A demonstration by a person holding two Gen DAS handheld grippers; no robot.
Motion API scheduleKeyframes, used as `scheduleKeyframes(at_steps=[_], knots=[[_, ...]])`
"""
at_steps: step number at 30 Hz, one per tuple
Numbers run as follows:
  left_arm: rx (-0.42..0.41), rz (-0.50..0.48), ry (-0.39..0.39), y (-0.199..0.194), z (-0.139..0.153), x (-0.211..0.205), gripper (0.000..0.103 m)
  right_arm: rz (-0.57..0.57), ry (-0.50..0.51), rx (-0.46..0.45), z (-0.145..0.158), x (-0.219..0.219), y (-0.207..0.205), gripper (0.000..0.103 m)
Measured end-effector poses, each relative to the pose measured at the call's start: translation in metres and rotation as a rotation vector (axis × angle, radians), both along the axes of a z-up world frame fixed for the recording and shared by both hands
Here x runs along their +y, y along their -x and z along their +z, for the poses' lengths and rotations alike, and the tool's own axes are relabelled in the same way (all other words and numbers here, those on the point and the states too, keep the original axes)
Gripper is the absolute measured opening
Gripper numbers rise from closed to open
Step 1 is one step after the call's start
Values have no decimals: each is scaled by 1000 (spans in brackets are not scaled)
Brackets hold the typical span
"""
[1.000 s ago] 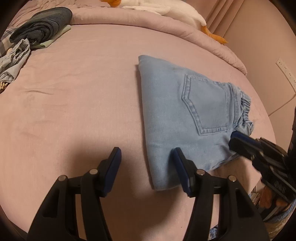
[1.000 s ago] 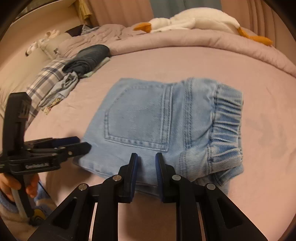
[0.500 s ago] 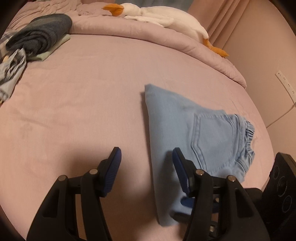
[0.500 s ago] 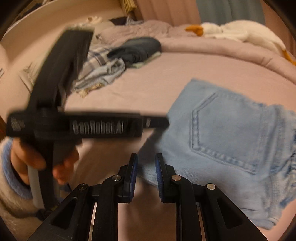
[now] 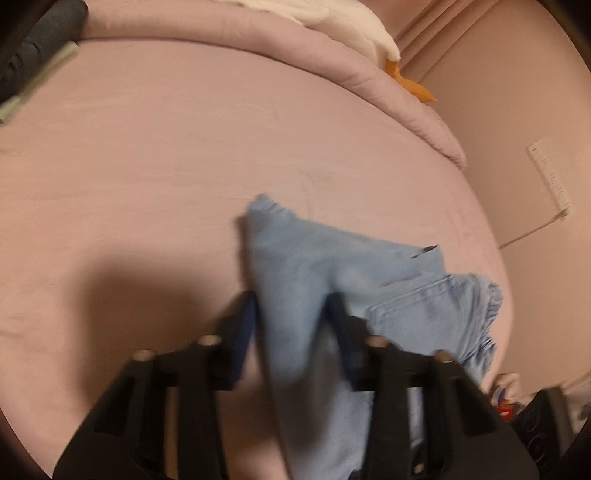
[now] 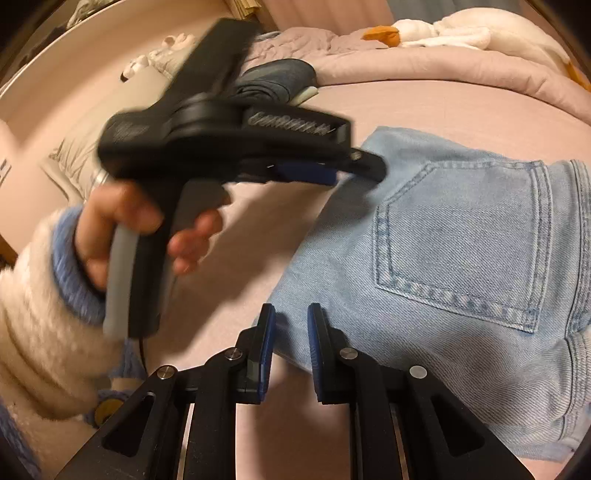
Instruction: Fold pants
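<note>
Left claw [image 5: 291, 332] has pinched and lifted pants [image 5: 369, 291] edge.

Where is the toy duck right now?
The white toy duck lies at the far end of the bed, on the rolled pink blanket. In the right wrist view it is top right, beyond the blue jeans.
</note>
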State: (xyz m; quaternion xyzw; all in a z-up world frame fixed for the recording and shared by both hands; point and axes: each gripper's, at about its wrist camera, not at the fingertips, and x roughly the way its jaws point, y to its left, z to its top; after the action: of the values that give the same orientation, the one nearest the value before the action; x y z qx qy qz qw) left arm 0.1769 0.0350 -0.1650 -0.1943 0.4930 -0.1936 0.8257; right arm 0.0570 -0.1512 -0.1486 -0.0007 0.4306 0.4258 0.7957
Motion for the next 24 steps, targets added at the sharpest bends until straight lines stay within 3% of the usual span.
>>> scheduleKeyframes(at_steps=[4,9,17,24], knots=[[23,26,52,-5,-2,3,30,-1,-4,-1,1,-2,1,15],[70,112,201,-15,-8,23,30,2,2,-2,2,4,-3,15],[-9,114,42,-11,12,9,28,-10,14,-3,0,7,-6,15],[-119,152,-176,25,40,7,51,-50,9,15,4,4,-1,15]])
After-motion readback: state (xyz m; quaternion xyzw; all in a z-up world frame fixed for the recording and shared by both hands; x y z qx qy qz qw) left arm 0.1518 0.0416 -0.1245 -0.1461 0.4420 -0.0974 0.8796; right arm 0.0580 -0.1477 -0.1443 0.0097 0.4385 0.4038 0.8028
